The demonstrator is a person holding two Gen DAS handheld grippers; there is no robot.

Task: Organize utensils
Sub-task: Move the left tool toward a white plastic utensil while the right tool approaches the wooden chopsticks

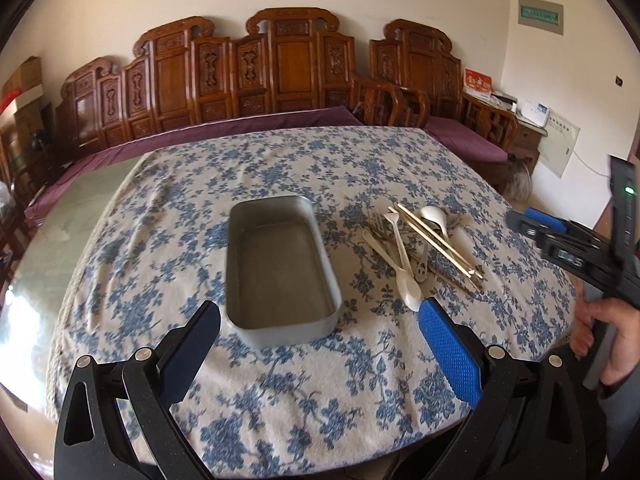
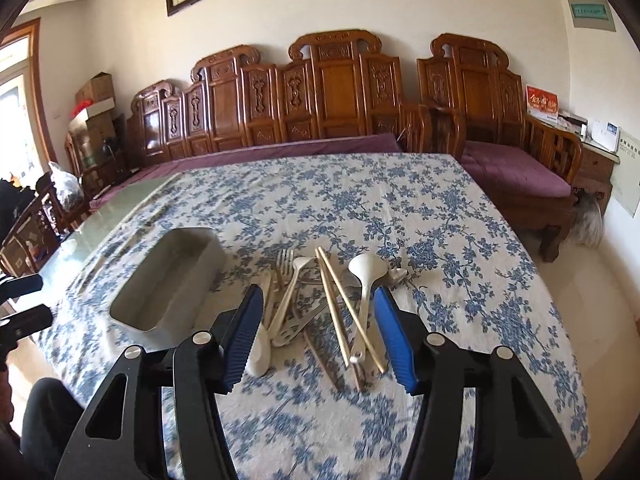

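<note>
An empty grey metal tray (image 1: 280, 324) sits mid-table on the floral cloth; it also shows at left in the right wrist view (image 2: 168, 328). A pile of utensils (image 1: 420, 244) lies to its right: white plastic spoons (image 2: 258, 350), a white ladle (image 2: 366, 276), chopsticks (image 2: 340, 316), a metal fork (image 2: 285, 264) and other metal pieces. My left gripper (image 1: 320, 324) is open and empty, just short of the tray's near end. My right gripper (image 2: 318, 318) is open and empty above the near end of the pile; it appears at right in the left wrist view (image 1: 532, 224).
The table carries a blue-flowered cloth (image 1: 304, 392), with bare glass (image 1: 60, 236) at its left. A carved wooden bench with purple cushions (image 2: 516, 176) stands behind the table. A side cabinet (image 2: 596, 160) stands at far right.
</note>
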